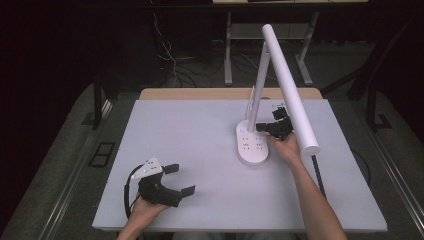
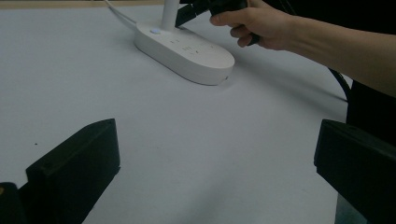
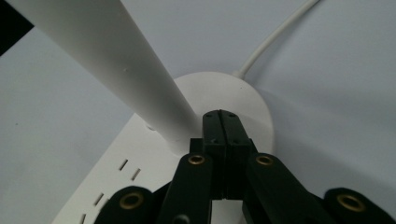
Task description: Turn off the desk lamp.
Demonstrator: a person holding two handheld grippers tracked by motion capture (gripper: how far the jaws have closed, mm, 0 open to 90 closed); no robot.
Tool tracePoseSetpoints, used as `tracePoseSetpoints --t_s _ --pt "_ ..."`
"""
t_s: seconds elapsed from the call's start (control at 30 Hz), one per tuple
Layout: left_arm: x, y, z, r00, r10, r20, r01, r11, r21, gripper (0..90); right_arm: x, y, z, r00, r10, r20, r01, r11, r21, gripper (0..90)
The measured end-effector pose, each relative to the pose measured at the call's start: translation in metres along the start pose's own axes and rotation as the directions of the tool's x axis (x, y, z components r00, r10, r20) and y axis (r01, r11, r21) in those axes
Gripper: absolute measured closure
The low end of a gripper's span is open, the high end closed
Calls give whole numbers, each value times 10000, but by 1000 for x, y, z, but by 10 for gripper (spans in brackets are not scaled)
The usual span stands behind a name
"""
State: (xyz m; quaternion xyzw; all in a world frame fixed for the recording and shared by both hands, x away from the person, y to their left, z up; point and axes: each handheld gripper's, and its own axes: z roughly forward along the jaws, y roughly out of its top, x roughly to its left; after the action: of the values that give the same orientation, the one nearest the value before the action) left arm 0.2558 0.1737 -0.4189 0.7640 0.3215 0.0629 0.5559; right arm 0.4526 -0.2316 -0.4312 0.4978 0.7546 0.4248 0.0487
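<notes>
Now the right gripper (image 3: 222,116), jaws pressed together on nothing, sits just right of the lamp's post (image 3: 116,60), tip over the lamp base (image 1: 252,145); the left gripper (image 1: 182,179) idles wide open, near-left.

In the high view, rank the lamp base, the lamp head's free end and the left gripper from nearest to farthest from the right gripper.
1. Lamp base: directly beside the right gripper.
2. Lamp head's free end: right of it, overhead.
3. Left gripper: near-left corner.
</notes>
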Motion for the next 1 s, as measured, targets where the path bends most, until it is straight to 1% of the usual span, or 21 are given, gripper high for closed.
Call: tracePoseSetpoints --t_s 0.03,0.13,0.17,0.2,0.27,0.63,0.83,0.93,1.0 --pt "0 0 0 10000 -14 2 14 10000 -1 0 1 0 1 9999 -41 116 41 10000 0 900" --pt "0 0 0 10000 -13 18 13 10000 -17 0 0 0 1 10000 30 1 -30 10000 18 900" --pt "0 0 0 10000 -13 16 13 10000 -19 0 0 0 1 10000 13 22 -13 10000 0 900" --pt "1 0 0 10000 -5 20 5 10000 -17 0 2 0 0 9999 21 140 -22 10000 34 900" --pt "1 0 -1 10000 -18 13 18 10000 -13 0 2 0 0 9999 -13 152 12 10000 44 900" --pt "1 0 0 10000 -17 5 17 10000 -4 0 0 1 -1 10000 -22 -5 22 10000 55 900" --pt "1 0 0 10000 -10 7 10 10000 -12 0 0 0 -1 9999 124 -47 -124 9999 -33 900" --pt "1 0 0 10000 -10 -2 10 10000 -12 0 -1 -1 0 9999 106 -43 -106 9999 -74 900" --pt "1 0 0 10000 -7 -5 7 10000 0 0 -1 -2 0 9997 228 -69 -229 9997 -118 900"
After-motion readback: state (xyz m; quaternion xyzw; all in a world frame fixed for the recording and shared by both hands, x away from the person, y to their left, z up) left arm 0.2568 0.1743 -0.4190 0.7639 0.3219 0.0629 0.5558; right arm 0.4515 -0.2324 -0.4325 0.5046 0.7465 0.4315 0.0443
